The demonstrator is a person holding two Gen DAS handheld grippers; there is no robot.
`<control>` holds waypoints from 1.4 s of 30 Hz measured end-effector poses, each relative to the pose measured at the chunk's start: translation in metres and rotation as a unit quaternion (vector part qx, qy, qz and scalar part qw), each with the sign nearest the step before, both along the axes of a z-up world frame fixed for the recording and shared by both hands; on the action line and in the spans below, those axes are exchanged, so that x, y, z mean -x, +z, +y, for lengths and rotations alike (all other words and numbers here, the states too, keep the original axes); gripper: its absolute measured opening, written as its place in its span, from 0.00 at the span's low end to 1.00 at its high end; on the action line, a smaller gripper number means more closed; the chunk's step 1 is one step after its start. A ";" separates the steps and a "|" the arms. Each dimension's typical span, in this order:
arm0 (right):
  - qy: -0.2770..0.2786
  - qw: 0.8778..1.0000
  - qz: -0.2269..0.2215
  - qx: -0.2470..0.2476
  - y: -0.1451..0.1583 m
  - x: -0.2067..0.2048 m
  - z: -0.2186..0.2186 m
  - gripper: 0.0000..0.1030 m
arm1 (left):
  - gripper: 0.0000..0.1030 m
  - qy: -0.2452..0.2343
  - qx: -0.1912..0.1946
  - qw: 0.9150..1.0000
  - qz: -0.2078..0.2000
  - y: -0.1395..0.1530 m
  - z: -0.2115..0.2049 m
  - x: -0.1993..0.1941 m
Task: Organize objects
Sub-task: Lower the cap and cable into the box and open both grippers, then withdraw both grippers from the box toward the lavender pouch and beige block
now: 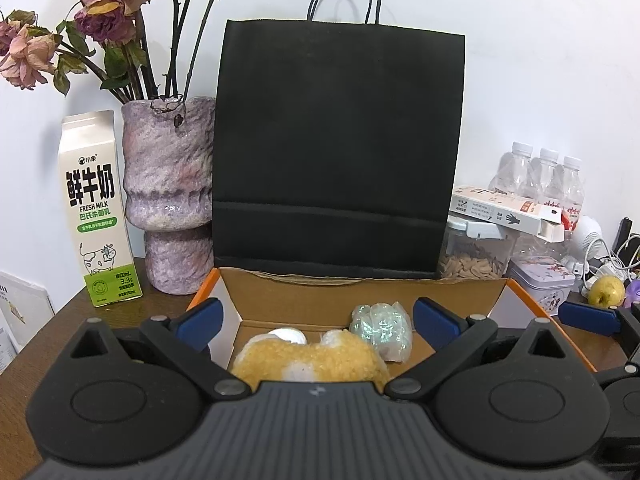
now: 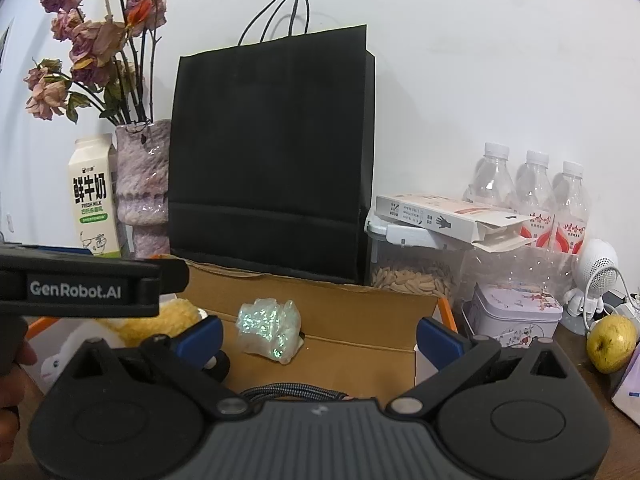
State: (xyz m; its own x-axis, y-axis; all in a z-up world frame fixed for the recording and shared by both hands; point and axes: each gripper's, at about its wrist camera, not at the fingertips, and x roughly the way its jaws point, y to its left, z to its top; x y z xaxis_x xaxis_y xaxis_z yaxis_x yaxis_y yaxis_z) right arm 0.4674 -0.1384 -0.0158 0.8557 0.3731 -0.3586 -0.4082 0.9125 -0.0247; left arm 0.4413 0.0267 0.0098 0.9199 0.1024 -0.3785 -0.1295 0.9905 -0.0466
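Both grippers stand over the open box (image 1: 360,292), jaws spread wide, nothing between them: left gripper (image 1: 320,316), right gripper (image 2: 320,332). Inside the box lie a yellow plush (image 1: 308,360) at the near end and an iridescent packet (image 2: 268,324) beside it toward the back wall. The plush looks light and soft; it should yield, so take it across the body. The packet appears crinkly and slick (contents not discernible); pinch it at mid-bulk, gently. A braided cord (image 2: 296,394) lies under the right gripper.
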 end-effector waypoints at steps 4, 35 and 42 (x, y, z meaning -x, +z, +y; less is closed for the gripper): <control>0.003 1.000 0.000 0.000 0.002 0.003 -0.001 1.00 | 1.00 -0.001 0.000 1.000 -0.002 0.002 0.001 0.004; 0.021 1.000 0.003 0.000 0.007 0.080 -0.027 1.00 | 1.00 0.006 0.010 1.000 0.013 -0.003 0.009 0.095; 0.026 1.000 0.011 0.012 -0.001 0.115 -0.037 1.00 | 1.00 0.001 0.006 1.000 0.025 -0.012 0.009 0.126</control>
